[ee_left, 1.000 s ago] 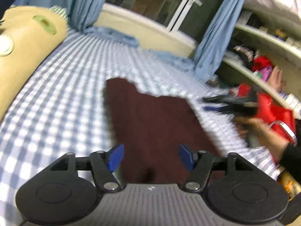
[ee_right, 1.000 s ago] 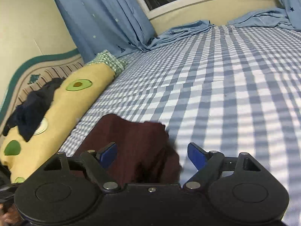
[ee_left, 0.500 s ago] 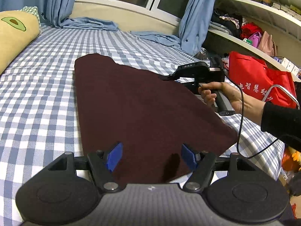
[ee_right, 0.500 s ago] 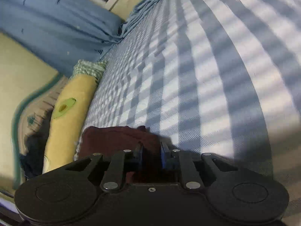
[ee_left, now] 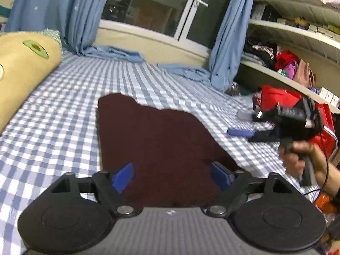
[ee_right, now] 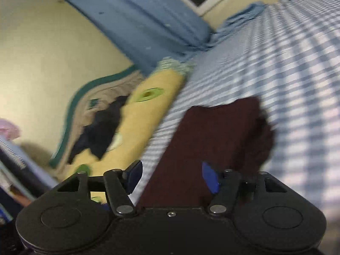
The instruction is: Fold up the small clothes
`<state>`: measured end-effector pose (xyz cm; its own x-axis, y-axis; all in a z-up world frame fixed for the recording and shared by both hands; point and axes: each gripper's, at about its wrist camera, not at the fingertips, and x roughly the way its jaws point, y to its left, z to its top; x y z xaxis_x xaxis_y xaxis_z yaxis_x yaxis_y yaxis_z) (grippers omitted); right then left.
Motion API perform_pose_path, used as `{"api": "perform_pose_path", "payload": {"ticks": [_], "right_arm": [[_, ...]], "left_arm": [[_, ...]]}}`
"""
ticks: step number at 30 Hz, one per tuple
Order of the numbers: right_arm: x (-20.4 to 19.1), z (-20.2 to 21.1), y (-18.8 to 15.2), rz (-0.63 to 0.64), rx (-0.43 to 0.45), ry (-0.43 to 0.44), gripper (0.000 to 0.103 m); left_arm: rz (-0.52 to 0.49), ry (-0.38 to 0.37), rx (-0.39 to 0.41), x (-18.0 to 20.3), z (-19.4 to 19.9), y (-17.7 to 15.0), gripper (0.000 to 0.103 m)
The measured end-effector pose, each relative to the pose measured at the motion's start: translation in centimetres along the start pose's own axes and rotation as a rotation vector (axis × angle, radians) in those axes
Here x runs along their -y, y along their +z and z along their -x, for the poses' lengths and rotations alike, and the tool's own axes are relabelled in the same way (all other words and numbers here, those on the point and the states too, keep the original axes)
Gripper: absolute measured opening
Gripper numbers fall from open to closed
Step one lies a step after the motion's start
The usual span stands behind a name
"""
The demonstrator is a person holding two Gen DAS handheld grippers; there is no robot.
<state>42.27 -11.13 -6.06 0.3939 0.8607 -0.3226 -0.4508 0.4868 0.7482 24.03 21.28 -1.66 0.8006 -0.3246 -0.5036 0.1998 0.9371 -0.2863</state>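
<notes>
On a bed covered with a blue-and-white checked sheet [ee_left: 63,127], a dark maroon garment [ee_left: 157,144] lies flat, roughly in the middle of the mattress. Its far edge is uneven, with one corner rising higher toward the window.

From the left wrist view, the left gripper [ee_left: 172,176] hangs over the near edge of the garment. Its two blue-padded fingers [ee_left: 123,176] are spread wide and opening further; the cloth lies below and between them, but the pads do not press on it. To the right, the right gripper [ee_left: 242,125] appears blurred, held by a hand [ee_left: 297,157] just beside the garment's right edge, above the sheet. A thin black cable trails from the handle.

From the right wrist view, which is tilted and blurred, the right gripper [ee_right: 170,177] has its jaws apart and opening. The maroon garment [ee_right: 212,144] lies beneath and ahead of them, not gripped.

A long yellow pillow [ee_left: 21,70] printed with avocados lies along the left side of the bed, well apart from the garment. A dark piece of clothing [ee_right: 102,131] is draped over it in the right wrist view. Blue curtains [ee_left: 229,34] hang at a dark window [ee_left: 148,6], their hems pooled on the bed. A red bag [ee_left: 282,97] sits beyond the bed at right, below cluttered shelves [ee_left: 293,40].
</notes>
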Motion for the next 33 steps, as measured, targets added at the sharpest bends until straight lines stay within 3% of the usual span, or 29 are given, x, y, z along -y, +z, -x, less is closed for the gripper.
{"api": "perform_pose_path", "payload": {"ticks": [3, 5, 7, 9, 12, 13, 14, 15, 17, 20, 23, 24, 26, 28, 29, 31, 33], "right_arm": [[0.0, -1.8, -2.0, -0.035, -0.023, 0.019, 0.066], [1.7, -3.1, -2.9, -0.122, -0.039, 0.005, 0.064], [3.7, -3.1, -3.3, -0.173, -0.022, -0.012, 0.049], [5.8, -2.7, -3.3, -0.178, 0.002, -0.083, 0.0], [7.4, -1.0, -4.5, -0.255, 0.013, -0.069, 0.004], [6.4, -0.2, -4.6, -0.219, 0.024, -0.081, 0.012], [5.2, 0.6, -4.7, -0.179, 0.038, -0.087, 0.035], [4.0, 1.4, -4.9, -0.159, 0.053, -0.077, 0.05], [1.5, 2.5, -5.4, -0.107, 0.068, -0.024, 0.052], [-1.3, 2.3, -6.6, -0.019, 0.038, -0.019, 0.052], [-0.6, 1.2, -8.4, 0.016, -0.003, -0.108, 0.047], [0.5, 1.2, -9.0, -0.009, 0.001, -0.133, 0.025], [2.9, 1.8, -9.8, -0.064, 0.016, -0.14, 0.0], [4.5, 2.7, -10.5, -0.14, 0.029, -0.097, 0.0], [4.2, 3.1, -10.7, -0.132, 0.028, -0.108, 0.001], [1.9, 4.1, -10.8, -0.04, 0.02, -0.142, 0.028], [-1.5, 5.2, -11.0, 0.035, 0.048, -0.159, 0.088]], "left_arm": [[0.009, 0.012, 0.024, 0.5, 1.7, -0.2, 0.091], [0.017, 0.023, 0.027, 0.6, 2.9, -0.4, 0.092], [0.022, 0.055, 0.029, 0.5, 4.0, -0.8, 0.092], [0.038, 0.075, 0.034, 0.1, 5.1, -1.2, 0.092], [0.063, 0.088, 0.035, -0.3, 6.1, -1.7, 0.093], [0.068, 0.094, 0.035, -0.3, 6.2, -1.9, 0.093], [0.07, 0.102, 0.034, -0.4, 6.3, -2.1, 0.093], [0.071, 0.117, 0.033, -0.4, 6.3, -2.2, 0.093], [0.067, 0.138, 0.029, -0.3, 6.2, -2.4, 0.093], [0.063, 0.161, 0.022, 0.1, 5.8, -2.6, 0.094], [0.05, 0.182, 0.011, 0.8, 5.8, -3.0, 0.094], [0.044, 0.187, 0.01, 1.1, 6.0, -3.1, 0.095], [0.032, 0.195, 0.009, 1.6, 6.3, -3.3, 0.097], [0.016, 0.211, 0.012, 2.2, 6.6, -3.3, 0.098], [0.006, 0.227, 0.013, 2.5, 6.7, -3.2, 0.099], [-0.007, 0.251, 0.023, 3.1, 7.1, -3.0, 0.101], [-0.017, 0.264, 0.034, 3.8, 7.7, -2.9, 0.102]]}}
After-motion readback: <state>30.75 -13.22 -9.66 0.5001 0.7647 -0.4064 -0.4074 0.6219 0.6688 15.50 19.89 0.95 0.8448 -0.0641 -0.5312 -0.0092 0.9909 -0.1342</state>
